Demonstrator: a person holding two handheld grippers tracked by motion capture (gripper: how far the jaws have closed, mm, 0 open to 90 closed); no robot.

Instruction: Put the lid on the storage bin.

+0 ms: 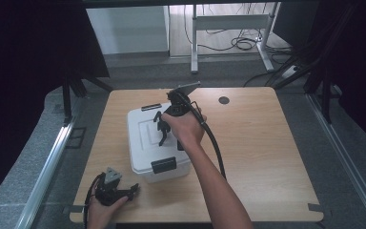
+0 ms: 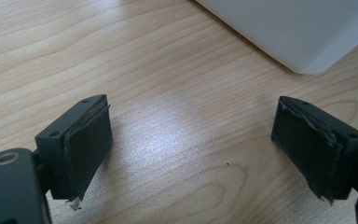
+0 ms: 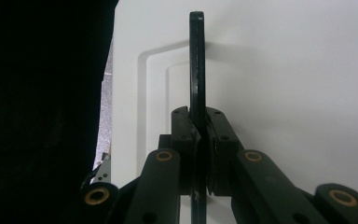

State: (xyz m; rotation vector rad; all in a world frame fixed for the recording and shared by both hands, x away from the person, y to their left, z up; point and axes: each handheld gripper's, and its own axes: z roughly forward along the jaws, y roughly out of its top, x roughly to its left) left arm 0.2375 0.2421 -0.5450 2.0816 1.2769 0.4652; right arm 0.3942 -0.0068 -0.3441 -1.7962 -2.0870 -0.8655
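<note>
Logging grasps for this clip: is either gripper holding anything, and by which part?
The right gripper is shut on the white box's black lid handle, clamping its thin edge. The left gripper is open over the table, holding nothing.

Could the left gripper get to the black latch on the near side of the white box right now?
Probably yes: the left gripper is open, and bare table lies between it and the latch on the box.

table (image 1: 267, 143): light brown wood with wavy grain lines
box (image 1: 145, 148): white
latches (image 1: 164, 165): black
handle (image 3: 196, 70): black
left gripper (image 2: 191, 140): black pads, dark grey jaws
right gripper (image 3: 200, 154): black with gold rings
floor (image 1: 24, 157): grey, speckled
</note>
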